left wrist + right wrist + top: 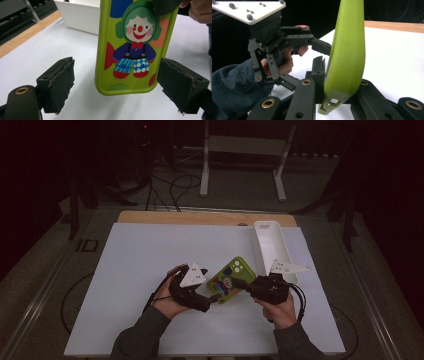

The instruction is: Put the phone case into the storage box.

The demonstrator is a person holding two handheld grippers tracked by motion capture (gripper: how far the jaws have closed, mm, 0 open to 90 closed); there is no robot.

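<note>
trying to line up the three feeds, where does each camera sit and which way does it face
High view: above the person's side, looking forward and down on the white table; both forearms, the left claw and right claw show.
Left gripper view: rides on the left claw, looking along its open jaws at the clown phone case and white tray.
Right gripper view: rides on the right claw, clamped on the case's edge; facing the left claw and sleeve.
Shared: all views show the case.

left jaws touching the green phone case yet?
Apart. In the left gripper view, the left gripper has its jaws spread either side of the green phone case, with bare white table showing between each and the case edge.
</note>
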